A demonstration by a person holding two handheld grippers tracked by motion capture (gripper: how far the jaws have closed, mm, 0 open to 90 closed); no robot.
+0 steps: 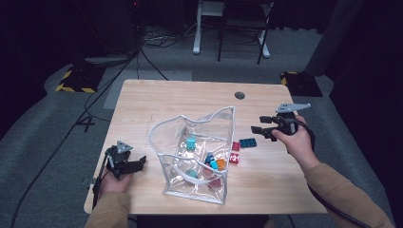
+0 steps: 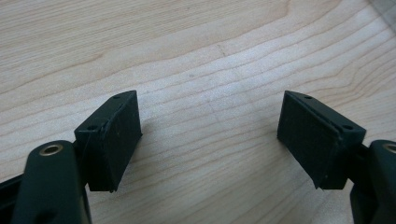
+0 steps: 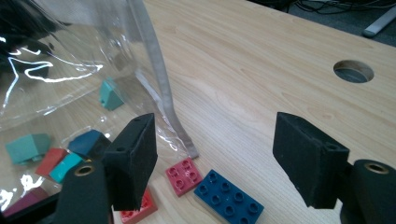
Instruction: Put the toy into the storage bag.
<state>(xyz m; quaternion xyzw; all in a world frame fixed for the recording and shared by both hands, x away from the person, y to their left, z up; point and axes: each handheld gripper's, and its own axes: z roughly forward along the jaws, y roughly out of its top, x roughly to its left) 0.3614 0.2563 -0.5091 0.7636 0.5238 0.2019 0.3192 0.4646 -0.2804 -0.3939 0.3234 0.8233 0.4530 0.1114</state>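
- The right gripper (image 1: 259, 126) was held above the blue brick (image 3: 228, 197), its jaws wide apart, nothing between them.
- The blue brick lay right of the clear bag (image 1: 199, 156).
- The left gripper (image 2: 209, 140) was rested near the table's (image 1: 190, 99) left edge, jaws apart and empty.

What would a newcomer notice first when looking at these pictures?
A clear plastic bag stands open in the middle of the wooden table, with colourful toy bricks inside. Beside its right edge lie a blue brick and a pink brick. The right gripper hovers open just above them.
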